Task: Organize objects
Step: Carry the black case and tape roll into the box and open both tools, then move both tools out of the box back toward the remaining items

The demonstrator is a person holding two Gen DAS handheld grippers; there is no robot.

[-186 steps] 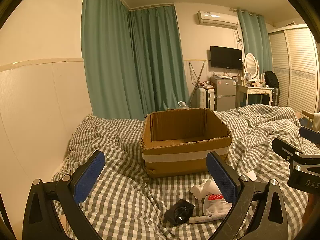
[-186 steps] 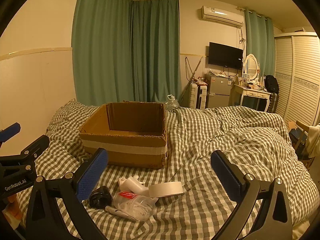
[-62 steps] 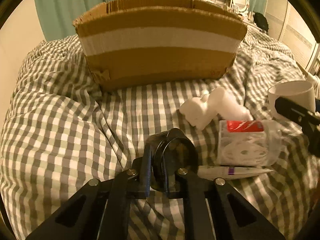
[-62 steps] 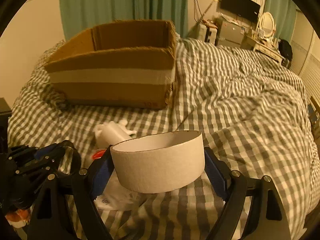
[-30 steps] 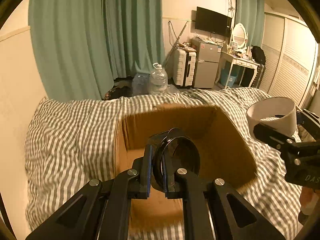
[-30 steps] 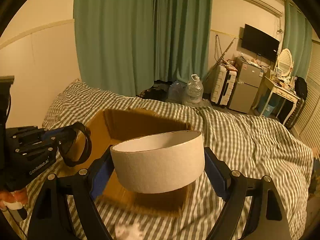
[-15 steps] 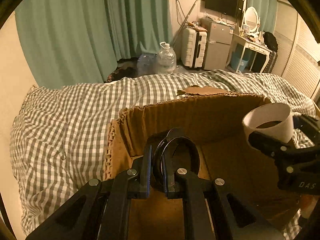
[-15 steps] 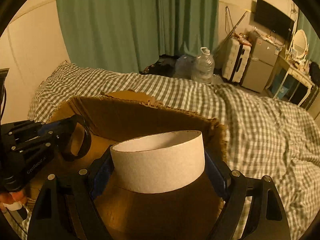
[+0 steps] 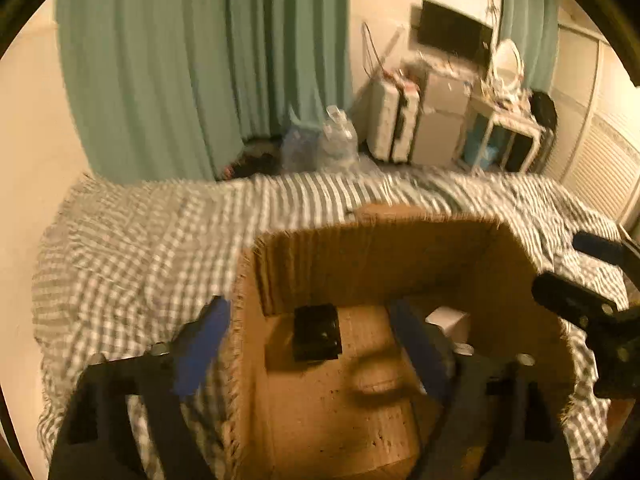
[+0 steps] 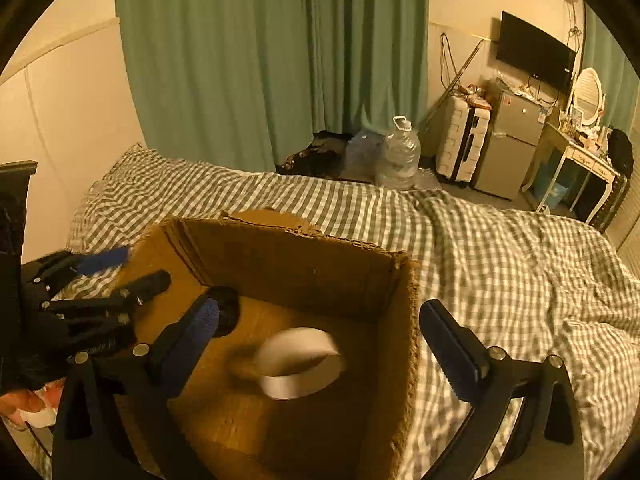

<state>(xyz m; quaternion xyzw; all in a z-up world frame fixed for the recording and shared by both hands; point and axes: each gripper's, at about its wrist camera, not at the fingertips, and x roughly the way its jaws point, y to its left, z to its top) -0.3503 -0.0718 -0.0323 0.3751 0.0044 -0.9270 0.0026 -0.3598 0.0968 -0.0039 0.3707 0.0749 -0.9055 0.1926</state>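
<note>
An open cardboard box [image 9: 372, 256] [image 10: 404, 320] stands on the checked bed. My left gripper [image 9: 312, 340] is open above the box's left side; the black item [image 9: 316, 338] lies on the box floor below it. My right gripper [image 10: 320, 340] is open above the box's right side; the white tape roll [image 10: 298, 362] is inside the box below it, blurred. In the left wrist view a bit of the roll [image 9: 448, 322] shows behind my right finger. The right gripper [image 9: 592, 300] appears at the right edge there; the left gripper [image 10: 100, 292] appears at the left in the right wrist view.
The checked duvet [image 10: 500, 264] covers the bed around the box. A white wall panel [image 10: 68, 112] is on the left. Beyond the bed's far edge are green curtains [image 10: 260, 60], a water jug [image 10: 398, 152], a suitcase [image 10: 462, 140], a small fridge and a dressing table.
Both grippers have opened over the box. The black item and the white tape roll have dropped out of them into the box.
</note>
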